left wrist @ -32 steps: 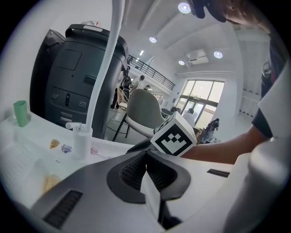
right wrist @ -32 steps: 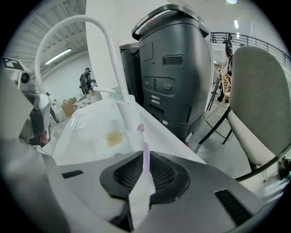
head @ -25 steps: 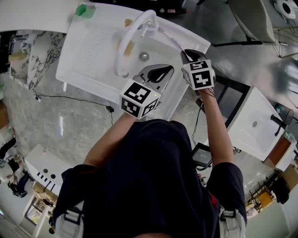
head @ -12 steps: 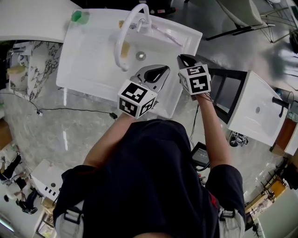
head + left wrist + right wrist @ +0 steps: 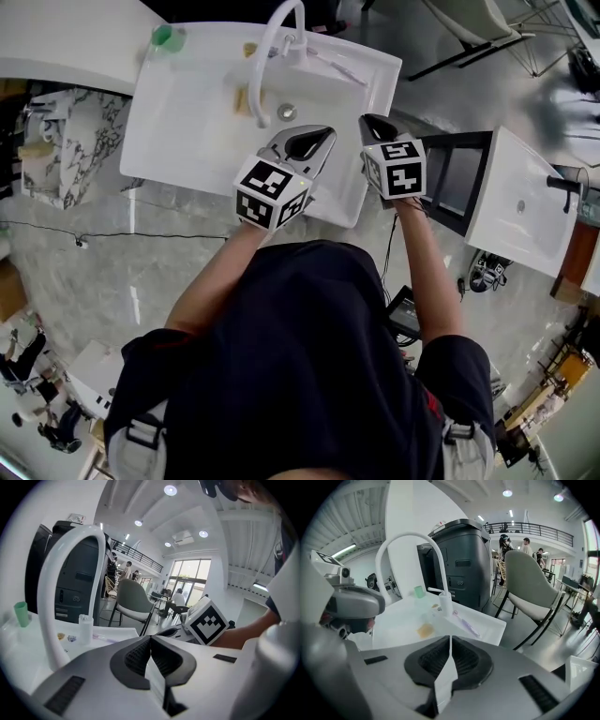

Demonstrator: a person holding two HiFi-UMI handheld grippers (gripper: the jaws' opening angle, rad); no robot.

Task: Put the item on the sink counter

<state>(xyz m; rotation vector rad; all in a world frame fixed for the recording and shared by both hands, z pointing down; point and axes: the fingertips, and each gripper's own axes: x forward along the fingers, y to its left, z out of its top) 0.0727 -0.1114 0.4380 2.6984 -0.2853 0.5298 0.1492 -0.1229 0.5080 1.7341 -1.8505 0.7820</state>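
- A white sink counter (image 5: 178,141) is standing on a glossy grey floor (image 5: 141,253), with its near edge running just under both grippers. Open floor is showing to its left and on the near side, and a second white basin (image 5: 516,202) is sitting well apart to the right.
- An arched white faucet (image 5: 272,47) is rising at the far middle. A green cup (image 5: 163,36) is standing at the far left corner, and a yellowish piece (image 5: 242,98) is lying in the bowl.
- The toothbrush (image 5: 337,67) is lying flat on the far right of the counter, just right of the faucet base and apart from both grippers.
- The left gripper (image 5: 309,142) is hovering over the near right part of the bowl, its jaws pressed together with nothing between them.
- The right gripper (image 5: 375,127) is hanging over the counter's right edge, its jaws likewise closed and empty.
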